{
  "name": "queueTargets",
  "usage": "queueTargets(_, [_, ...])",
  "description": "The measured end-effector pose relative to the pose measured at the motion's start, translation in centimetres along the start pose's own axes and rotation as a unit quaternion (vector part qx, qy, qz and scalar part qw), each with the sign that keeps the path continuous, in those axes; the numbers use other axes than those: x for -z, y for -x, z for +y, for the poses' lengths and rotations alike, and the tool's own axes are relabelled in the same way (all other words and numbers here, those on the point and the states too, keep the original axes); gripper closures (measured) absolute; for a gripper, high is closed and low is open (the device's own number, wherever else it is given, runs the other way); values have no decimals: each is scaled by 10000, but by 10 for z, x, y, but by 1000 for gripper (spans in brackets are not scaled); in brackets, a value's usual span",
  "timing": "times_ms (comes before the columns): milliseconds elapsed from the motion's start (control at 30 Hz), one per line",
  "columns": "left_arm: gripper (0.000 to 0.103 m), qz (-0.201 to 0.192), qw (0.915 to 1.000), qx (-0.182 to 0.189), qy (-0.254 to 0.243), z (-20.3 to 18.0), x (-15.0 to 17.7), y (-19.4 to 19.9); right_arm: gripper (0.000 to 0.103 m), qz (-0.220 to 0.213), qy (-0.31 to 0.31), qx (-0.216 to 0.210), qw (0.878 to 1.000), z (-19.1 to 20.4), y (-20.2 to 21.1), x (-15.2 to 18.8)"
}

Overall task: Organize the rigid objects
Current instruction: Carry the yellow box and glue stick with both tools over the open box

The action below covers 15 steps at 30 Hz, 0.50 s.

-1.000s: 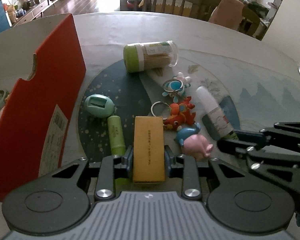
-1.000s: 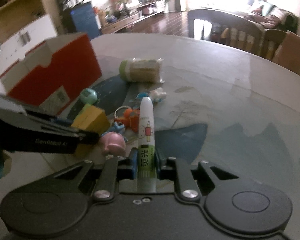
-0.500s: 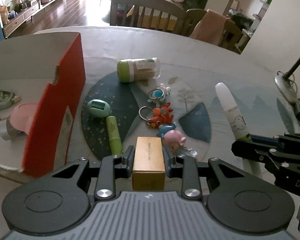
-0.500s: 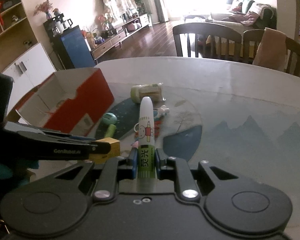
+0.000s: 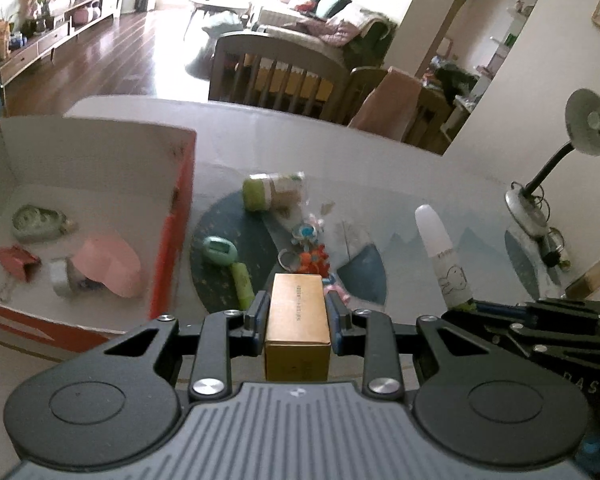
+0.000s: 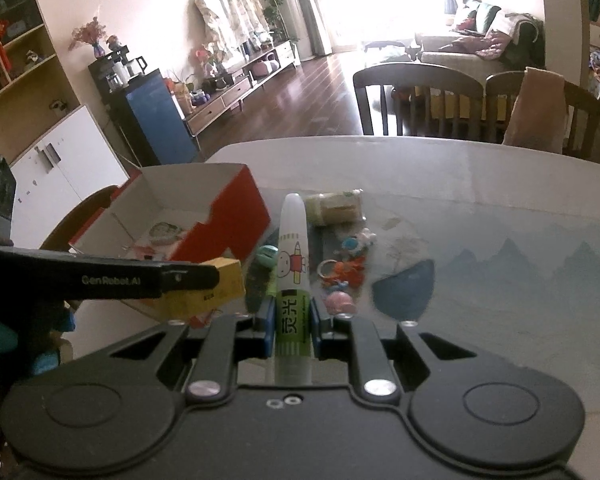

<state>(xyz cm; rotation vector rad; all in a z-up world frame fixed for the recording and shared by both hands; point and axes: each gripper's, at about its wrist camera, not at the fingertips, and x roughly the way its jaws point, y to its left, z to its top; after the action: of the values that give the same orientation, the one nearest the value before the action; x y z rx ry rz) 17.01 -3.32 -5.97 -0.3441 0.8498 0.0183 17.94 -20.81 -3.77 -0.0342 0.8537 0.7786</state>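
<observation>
My left gripper point(image 5: 298, 312) is shut on a yellow-brown box point(image 5: 297, 308), held above the table near the red cardboard box point(image 5: 172, 240). My right gripper point(image 6: 293, 316) is shut on a white-and-green marker tube point(image 6: 293, 276), which also shows in the left wrist view point(image 5: 442, 256). On the table lie a toothpick jar point(image 5: 274, 191), a teal egg-shaped toy point(image 5: 219, 250), a green cylinder point(image 5: 243, 283) and several keychain toys point(image 5: 312, 258). The red box holds a pink item point(image 5: 108, 266), a green item point(image 5: 38, 222) and a red clip point(image 5: 18, 266).
A desk lamp point(image 5: 556, 168) stands at the table's right edge with small items at its base. Wooden chairs point(image 5: 280, 76) stand behind the table. The left gripper with the yellow box point(image 6: 216, 284) crosses the right wrist view at left.
Both grippers have risen and pulled back from the table with their objects held. The view now looks down into the red box; the table items appear smaller and farther.
</observation>
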Motion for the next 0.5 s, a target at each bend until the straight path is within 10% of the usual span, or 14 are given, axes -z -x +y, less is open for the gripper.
queueTargets(500, [74,-415,9991,-21,-56,74,-33,51,87,-149,158,114,9997,89,-30,-33])
